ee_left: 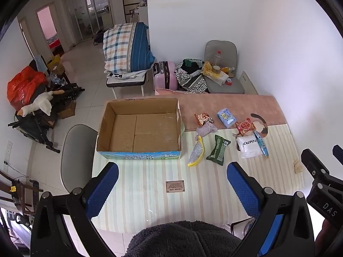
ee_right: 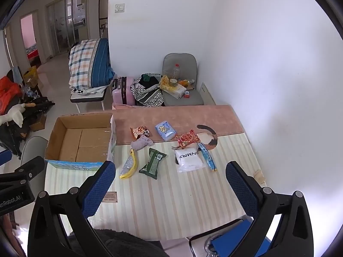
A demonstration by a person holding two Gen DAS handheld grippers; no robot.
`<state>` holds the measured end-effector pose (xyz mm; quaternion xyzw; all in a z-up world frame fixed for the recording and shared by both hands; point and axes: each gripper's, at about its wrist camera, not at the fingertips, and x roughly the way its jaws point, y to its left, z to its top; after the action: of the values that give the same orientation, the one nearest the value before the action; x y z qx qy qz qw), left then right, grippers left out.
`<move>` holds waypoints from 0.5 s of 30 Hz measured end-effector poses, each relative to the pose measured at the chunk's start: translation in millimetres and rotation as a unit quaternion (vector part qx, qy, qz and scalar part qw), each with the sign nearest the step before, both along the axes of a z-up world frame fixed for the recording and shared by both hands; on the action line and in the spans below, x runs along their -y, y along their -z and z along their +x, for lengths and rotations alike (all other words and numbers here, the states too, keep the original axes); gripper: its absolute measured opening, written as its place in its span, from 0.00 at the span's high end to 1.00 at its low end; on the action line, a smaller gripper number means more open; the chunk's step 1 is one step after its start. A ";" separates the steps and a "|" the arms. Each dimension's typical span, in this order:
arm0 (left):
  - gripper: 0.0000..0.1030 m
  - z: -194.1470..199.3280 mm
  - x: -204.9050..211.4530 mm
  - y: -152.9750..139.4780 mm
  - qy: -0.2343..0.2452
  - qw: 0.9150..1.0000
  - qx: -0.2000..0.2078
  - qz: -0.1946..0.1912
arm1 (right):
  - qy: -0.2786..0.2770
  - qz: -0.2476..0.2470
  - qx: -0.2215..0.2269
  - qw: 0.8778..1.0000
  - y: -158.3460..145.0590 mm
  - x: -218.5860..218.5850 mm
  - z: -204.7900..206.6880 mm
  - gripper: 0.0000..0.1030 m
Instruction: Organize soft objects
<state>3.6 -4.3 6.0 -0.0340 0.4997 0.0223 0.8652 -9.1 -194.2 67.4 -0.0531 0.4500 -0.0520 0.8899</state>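
An open cardboard box [ee_left: 139,128] [ee_right: 81,141] stands empty on the table's left. To its right lie several soft packets: a grey cloth [ee_left: 205,129] [ee_right: 141,143], a yellow-edged pouch [ee_left: 196,153] [ee_right: 128,167], a green packet [ee_left: 218,151] [ee_right: 152,163], a blue tissue pack [ee_left: 226,117] [ee_right: 165,130], a red packet [ee_left: 245,126] [ee_right: 187,138], a white bag [ee_left: 249,146] [ee_right: 189,158] and a brown snack bag [ee_left: 202,117] [ee_right: 139,131]. My left gripper [ee_left: 172,175] is open and empty above the table's near edge. My right gripper [ee_right: 170,175] is open and empty, held back from the packets.
The striped table [ee_left: 150,192] meets a white wall on the right. A grey chair [ee_left: 77,156] stands at its left side. Beyond the table are a pink suitcase [ee_left: 166,76], a loaded chair [ee_left: 223,72] and folded bedding [ee_left: 127,47].
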 end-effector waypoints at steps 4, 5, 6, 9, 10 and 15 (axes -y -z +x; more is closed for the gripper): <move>0.00 0.4 -4.1 0.9 0.001 1.000 0.000 0.000 | 0.000 -0.001 0.001 1.000 -0.6 -0.3 0.2 0.00; 0.00 1.7 -3.7 0.8 0.001 1.000 0.000 0.000 | 0.001 -0.002 0.001 1.000 0.1 -0.3 1.3 0.00; 0.00 2.2 -4.3 0.5 0.001 1.000 0.000 0.001 | 0.002 -0.002 0.001 1.000 0.6 -0.5 1.1 0.00; 0.00 2.0 -4.9 0.1 -0.001 1.000 0.001 0.003 | 0.003 0.000 0.003 1.000 0.6 0.9 1.8 0.00; 0.00 2.3 -5.9 0.1 -0.001 1.000 0.001 0.004 | 0.004 -0.002 0.004 1.000 0.4 0.6 1.6 0.00; 0.00 2.7 -7.0 -2.2 -0.003 1.000 0.006 0.008 | 0.008 0.002 0.009 1.000 -1.5 3.2 1.7 0.00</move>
<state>6.4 2.7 8.2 -0.0289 0.4939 0.0286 0.8686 -7.4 -197.4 68.9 -0.0478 0.4424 -0.0587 0.8936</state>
